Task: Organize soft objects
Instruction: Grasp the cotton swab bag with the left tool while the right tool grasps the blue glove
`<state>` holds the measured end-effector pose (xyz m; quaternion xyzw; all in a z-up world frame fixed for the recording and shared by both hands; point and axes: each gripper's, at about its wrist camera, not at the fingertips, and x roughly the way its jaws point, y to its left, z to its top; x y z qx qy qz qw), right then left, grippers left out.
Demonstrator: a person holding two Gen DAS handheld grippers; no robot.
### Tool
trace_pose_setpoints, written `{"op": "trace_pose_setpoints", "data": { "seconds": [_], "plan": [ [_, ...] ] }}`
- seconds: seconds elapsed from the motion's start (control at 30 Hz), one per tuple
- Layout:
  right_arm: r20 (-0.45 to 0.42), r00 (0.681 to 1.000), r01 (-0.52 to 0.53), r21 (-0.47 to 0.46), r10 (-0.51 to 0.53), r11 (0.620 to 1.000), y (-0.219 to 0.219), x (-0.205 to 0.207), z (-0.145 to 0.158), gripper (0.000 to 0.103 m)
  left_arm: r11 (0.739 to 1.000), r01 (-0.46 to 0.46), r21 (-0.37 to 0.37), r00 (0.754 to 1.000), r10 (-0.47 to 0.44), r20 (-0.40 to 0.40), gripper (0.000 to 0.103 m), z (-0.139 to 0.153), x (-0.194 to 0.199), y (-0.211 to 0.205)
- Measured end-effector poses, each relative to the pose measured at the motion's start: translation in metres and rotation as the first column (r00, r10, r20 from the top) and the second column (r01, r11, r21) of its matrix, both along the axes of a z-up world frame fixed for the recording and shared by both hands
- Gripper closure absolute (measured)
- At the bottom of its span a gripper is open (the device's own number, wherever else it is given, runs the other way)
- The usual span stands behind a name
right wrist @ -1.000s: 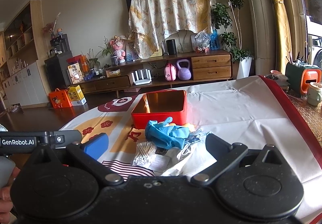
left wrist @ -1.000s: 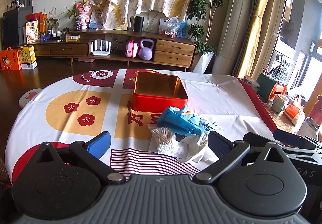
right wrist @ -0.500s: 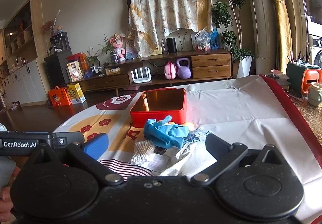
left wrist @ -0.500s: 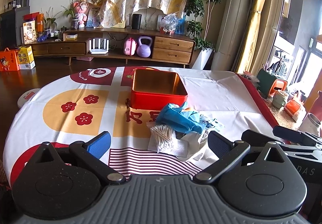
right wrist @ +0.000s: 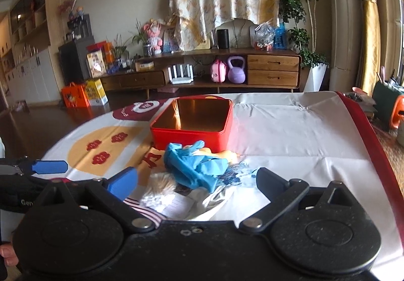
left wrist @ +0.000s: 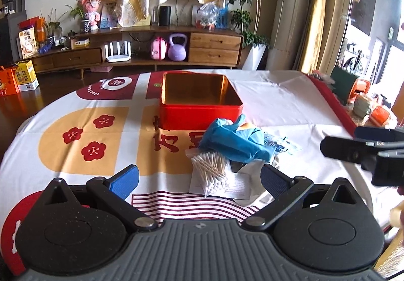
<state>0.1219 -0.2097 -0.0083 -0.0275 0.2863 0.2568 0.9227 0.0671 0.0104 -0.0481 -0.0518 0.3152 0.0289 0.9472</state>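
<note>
Both tongs hang spread wide with nothing between the fingers. From the left wrist, the left gripper [left wrist: 199,177] hovers over a bag of cotton swabs [left wrist: 210,171], blue gloves [left wrist: 233,138] heaped just behind, touching the open red tin [left wrist: 199,114]. From the right wrist, the right gripper [right wrist: 197,178] frames the same pile on the tablecloth [right wrist: 290,134], near the tin's front wall

Left wrist view: camera behind its 2 spread fingers [left wrist: 123,178], looking level across the table [left wrist: 277,104] toward the sideboard [left wrist: 214,46]. Right wrist view: same heading, offset rightward. Both share the red tin [left wrist: 200,100] [right wrist: 194,127] beyond the fingertips and the pile [left wrist: 234,142] [right wrist: 194,167] between them, close.
</note>
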Motion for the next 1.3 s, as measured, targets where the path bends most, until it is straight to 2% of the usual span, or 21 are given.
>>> {"op": "trace_pose_setpoints", "data": {
  "seconds": [0.17, 0.3, 0.43, 0.53, 0.8, 1.07, 1.17, 1.23, 1.3],
  "plan": [
    [-0.023, 0.998, -0.059, -0.055, 0.057, 0.997, 0.013, 0.031, -0.006, 0.006, 0.998, -0.003, 0.06, 1.0, 0.003, -0.01, 0.0, -0.017, 0.026, -0.007],
    [-0.05, 0.995, -0.087, -0.101, 0.083, 0.991, 0.027, 0.057, -0.016, 0.008, 0.999, 0.001, 0.045, 0.999, 0.001, -0.042, 0.0, -0.033, 0.046, -0.007],
    [-0.125, 0.986, -0.121, -0.115, 0.107, 0.986, 0.039, 0.086, -0.032, 0.012, 1.0, -0.005, 0.025, 0.997, 0.007, -0.072, 0.0, -0.049, 0.062, -0.007],
    [-0.16, 0.98, -0.145, -0.146, 0.121, 0.979, 0.048, 0.101, -0.044, 0.021, 1.0, -0.007, 0.025, 0.997, 0.009, -0.082, 0.0, -0.058, 0.072, -0.008],
    [-0.243, 0.959, -0.189, -0.156, 0.148, 0.969, 0.058, 0.12, -0.067, 0.03, 0.999, 0.026, 0.03, 0.993, -0.022, -0.114, 0.001, -0.078, 0.095, -0.016],
    [-0.276, 0.95, -0.194, -0.15, 0.147, 0.97, 0.06, 0.125, -0.078, 0.051, 0.999, 0.035, 0.005, 0.99, -0.034, -0.137, 0.016, -0.091, 0.108, -0.016],
    [-0.274, 0.952, -0.185, -0.149, 0.139, 0.971, 0.059, 0.125, -0.08, 0.059, 0.999, 0.039, -0.01, 0.988, -0.04, -0.15, 0.028, -0.094, 0.111, -0.014],
    [-0.277, 0.951, -0.178, -0.138, 0.135, 0.974, 0.058, 0.125, -0.079, 0.064, 0.999, 0.044, -0.025, 0.986, -0.048, -0.16, 0.04, -0.096, 0.113, -0.012],
    [-0.276, 0.952, -0.175, -0.128, 0.135, 0.976, 0.056, 0.125, -0.077, 0.067, 0.999, 0.043, -0.034, 0.986, -0.048, -0.161, 0.042, -0.096, 0.114, -0.011]
  ]
}}
